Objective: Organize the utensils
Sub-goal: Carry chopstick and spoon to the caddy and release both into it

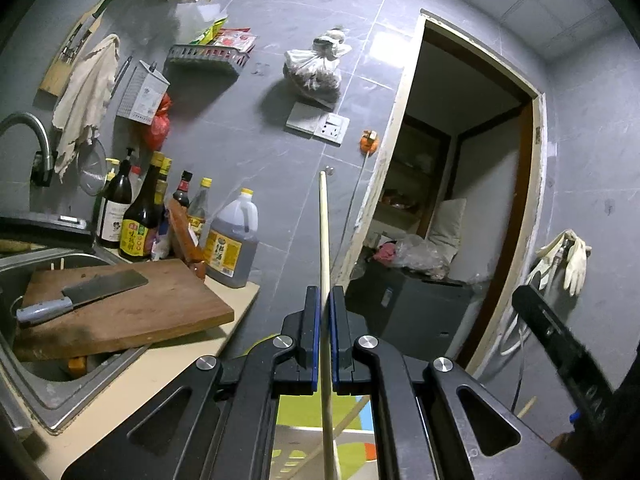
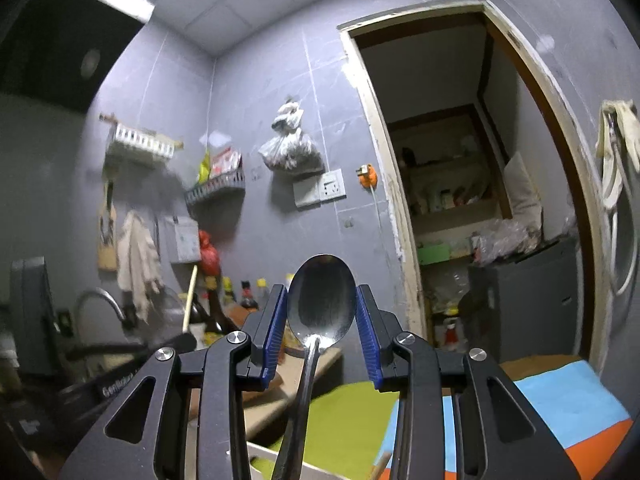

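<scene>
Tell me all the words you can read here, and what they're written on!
"GenRob…": white letters on the black side of the left claw, low on the left of the right wrist view; the ending is blurred.
Yellow label on the big jug: Chinese characters, too blurred to read.
Labels on the dark bottles: too small to read.
Print on the hanging box: too small to read.

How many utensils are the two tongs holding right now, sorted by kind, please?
Chopsticks: 1, in the left tongs
Spoons: 1, in the right tongs
Total: 2
</scene>
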The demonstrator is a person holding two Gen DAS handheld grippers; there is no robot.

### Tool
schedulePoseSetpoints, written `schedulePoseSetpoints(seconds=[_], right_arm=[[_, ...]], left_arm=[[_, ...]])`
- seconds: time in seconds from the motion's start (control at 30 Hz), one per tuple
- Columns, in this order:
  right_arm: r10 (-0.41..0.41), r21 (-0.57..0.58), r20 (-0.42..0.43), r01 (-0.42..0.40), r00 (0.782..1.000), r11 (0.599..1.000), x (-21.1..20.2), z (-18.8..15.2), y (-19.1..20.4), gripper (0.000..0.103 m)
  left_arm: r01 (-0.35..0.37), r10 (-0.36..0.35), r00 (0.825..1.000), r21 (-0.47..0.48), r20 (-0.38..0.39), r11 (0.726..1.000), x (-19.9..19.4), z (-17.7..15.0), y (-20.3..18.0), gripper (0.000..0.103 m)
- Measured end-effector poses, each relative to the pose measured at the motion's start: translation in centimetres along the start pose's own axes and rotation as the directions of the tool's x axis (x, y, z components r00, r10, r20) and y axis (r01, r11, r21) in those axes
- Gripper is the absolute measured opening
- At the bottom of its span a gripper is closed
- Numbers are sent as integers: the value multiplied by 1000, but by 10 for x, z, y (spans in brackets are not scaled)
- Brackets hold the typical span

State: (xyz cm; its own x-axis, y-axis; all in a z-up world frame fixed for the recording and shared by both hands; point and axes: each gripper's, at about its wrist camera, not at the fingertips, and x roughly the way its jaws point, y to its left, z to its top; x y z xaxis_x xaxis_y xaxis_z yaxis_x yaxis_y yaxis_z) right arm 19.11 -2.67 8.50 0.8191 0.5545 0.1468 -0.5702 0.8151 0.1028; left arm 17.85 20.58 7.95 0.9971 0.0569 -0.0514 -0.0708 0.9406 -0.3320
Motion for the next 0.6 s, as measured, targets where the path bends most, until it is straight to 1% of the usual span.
schedulePoseSetpoints(seconds=[0.03,0.2,0.5,0.6], right_arm=[[-9,-23,-9,9,1000,1000,1,-7,3,32],[-28,-55,-54,25,998,998,5,-26,3,32],[-35,-64,-57,31,998,997,4,-30,0,33],[-28,-52,-70,25,997,998,3,-32,-3,33]], left_arm=[[-3,3,1000,-2,-5,1000,2,-3,1,3],[-20,20,999,-1,-34,1000,4,-17,1,3],[-29,31,997,18,-73,999,-2,-28,-9,3],[-29,30,996,5,-86,1000,-2,-31,-7,3]])
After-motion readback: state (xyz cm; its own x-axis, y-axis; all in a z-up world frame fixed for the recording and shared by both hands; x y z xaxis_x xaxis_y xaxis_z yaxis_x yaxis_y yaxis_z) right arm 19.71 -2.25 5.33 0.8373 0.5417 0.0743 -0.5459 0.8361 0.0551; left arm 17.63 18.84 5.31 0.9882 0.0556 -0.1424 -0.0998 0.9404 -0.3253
